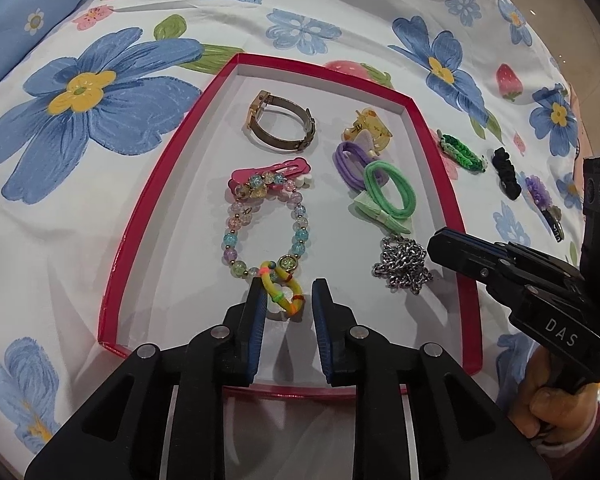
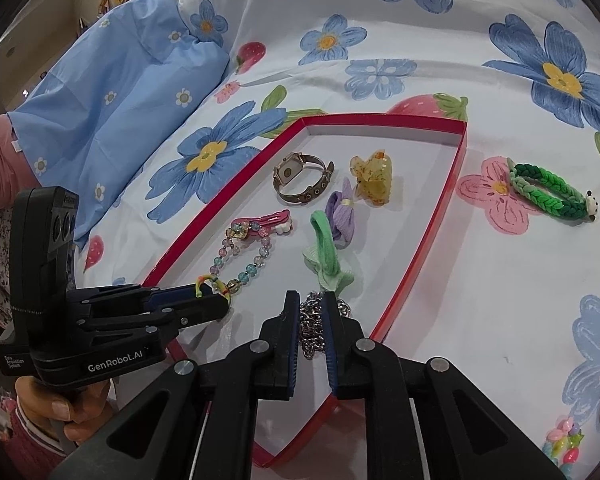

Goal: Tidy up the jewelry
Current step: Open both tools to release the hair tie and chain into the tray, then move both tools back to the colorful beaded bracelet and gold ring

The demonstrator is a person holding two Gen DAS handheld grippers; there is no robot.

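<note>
A red tray with a white floor lies on a flowered bedsheet, and everything here is placed against that tray. At its left half, a pink hair clip lies flat with a beaded bracelet overlapping it and looping toward the near edge. Behind them, toward the far rim, sits a watch on its side. At the bracelet's near end lies a small yellow hair tie; the left gripper hangs over the tray's near edge with its jaws parted and the tie between them, touching the left finger; the right finger stands apart from it. In the tray's right half, from far to near, come an amber claw clip, a purple hair tie, a green hair tie and a heap of silver chain. The right gripper hovers above that chain with a narrow gap between its jaws; chain shows through the gap, but whether it is gripped I cannot tell. Outside the tray's right rim, on the sheet, lie a green braided bracelet, then a black scrunchie, then a purple flower clip
</note>
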